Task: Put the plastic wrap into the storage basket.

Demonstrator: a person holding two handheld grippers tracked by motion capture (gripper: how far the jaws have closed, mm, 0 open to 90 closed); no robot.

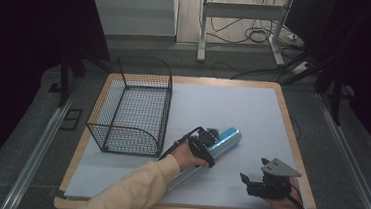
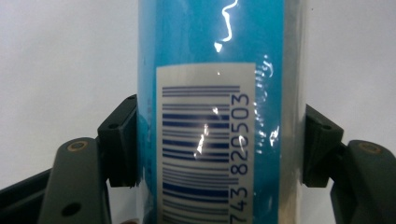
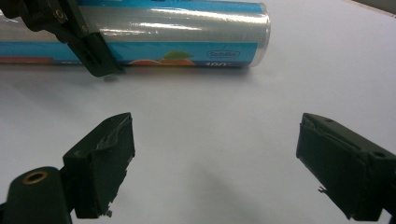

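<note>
Blue-wrapped roll: your left tool clenches it, sleeve hiding its six-o'clock end; right tool hangs released.

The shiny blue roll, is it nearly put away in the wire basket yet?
Not yet. Done: the left hand-held gripper has shut on the roll, its pads pressing both sides in the left gripper view. In hand: the roll lies on the white mat, gripped but not lifted. Left: probably carrying it to the wire basket, which looks empty. The right hand-held gripper waits open.
</note>
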